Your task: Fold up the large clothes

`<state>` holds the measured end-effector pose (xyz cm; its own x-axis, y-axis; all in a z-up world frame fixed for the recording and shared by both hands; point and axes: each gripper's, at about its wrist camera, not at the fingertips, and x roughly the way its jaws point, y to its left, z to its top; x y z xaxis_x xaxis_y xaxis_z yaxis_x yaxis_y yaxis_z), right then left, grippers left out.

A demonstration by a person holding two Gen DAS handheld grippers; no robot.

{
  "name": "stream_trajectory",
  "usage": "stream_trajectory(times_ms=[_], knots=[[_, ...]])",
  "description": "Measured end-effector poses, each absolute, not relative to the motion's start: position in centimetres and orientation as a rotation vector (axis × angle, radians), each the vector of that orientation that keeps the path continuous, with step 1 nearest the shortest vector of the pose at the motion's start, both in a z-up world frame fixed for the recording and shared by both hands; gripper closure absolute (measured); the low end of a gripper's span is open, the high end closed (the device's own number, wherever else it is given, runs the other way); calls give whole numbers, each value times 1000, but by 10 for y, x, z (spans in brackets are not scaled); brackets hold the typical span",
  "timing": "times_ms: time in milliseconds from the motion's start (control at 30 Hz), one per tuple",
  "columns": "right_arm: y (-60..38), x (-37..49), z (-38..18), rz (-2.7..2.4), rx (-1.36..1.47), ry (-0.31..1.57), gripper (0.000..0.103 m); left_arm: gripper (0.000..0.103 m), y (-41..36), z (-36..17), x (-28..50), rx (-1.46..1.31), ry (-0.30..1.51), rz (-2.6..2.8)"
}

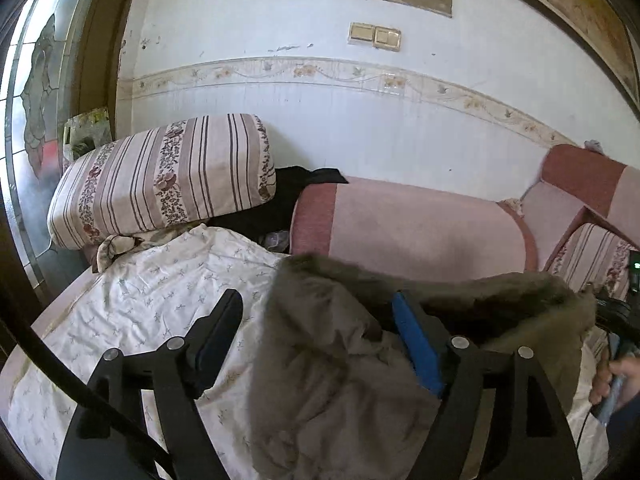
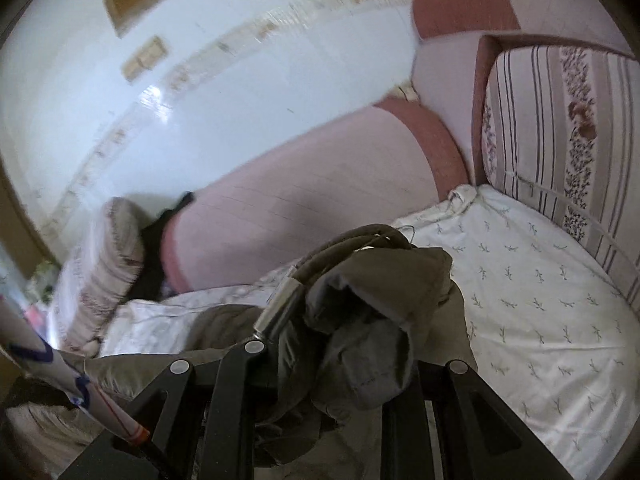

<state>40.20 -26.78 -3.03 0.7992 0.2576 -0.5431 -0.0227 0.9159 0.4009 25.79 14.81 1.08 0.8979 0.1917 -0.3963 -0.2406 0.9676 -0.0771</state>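
Olive jacket (image 1: 340, 360): left fingers (image 1: 416, 340) apart around it, right fingers (image 2: 276, 316) clamped on it.

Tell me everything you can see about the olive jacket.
The olive jacket is a bulky, padded-looking garment with a greyish lining and a fur-like trim. It lies crumpled on the white patterned sheet. The right hand-held gripper is clamped on a bunch of it; the left hand-held gripper stands open around one edge.
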Motion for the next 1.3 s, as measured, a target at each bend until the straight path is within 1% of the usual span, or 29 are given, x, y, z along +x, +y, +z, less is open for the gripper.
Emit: stream_trajectory(times_ms=[167, 333, 400, 467, 500, 567, 600, 733, 800, 900, 1000, 1067, 1233, 1300], knots=[[-269, 456, -76, 89, 414, 723, 81, 25, 155, -10, 284, -115, 421, 250], [-271, 489, -114, 22, 409, 791, 79, 25, 130, -33, 307, -79, 453, 199], [-279, 491, -122, 51, 475, 805, 69, 25, 114, -44, 317, -36, 487, 171], [-289, 483, -123, 100, 563, 790, 55, 25, 98, -56, 325, 14, 513, 144], [-293, 476, -120, 118, 590, 774, 51, 25, 90, -63, 330, 45, 524, 140], [-300, 453, -107, 143, 628, 729, 32, 25, 78, -75, 337, 76, 539, 125], [-301, 440, -99, 149, 629, 699, 30, 25, 73, -81, 341, 81, 552, 105], [-288, 382, -72, 159, 589, 636, 30, 25, 60, -104, 366, 62, 619, 105], [-269, 363, -76, 169, 561, 673, 30, 25, 59, -116, 379, 41, 659, 120], [-237, 348, -101, 153, 496, 732, 30, 25, 63, -136, 398, 27, 726, 139], [-211, 354, -137, 132, 378, 809, 31, 23, 68, -154, 416, 21, 780, 130], [-203, 367, -157, 118, 310, 851, 30, 18, 72, -166, 427, 22, 809, 133], [-190, 386, -170, 87, 183, 899, 25, 10, 79, -188, 450, -15, 845, 140], [-186, 393, -177, 80, 143, 913, 23, 10, 77, -189, 453, -13, 855, 161]])
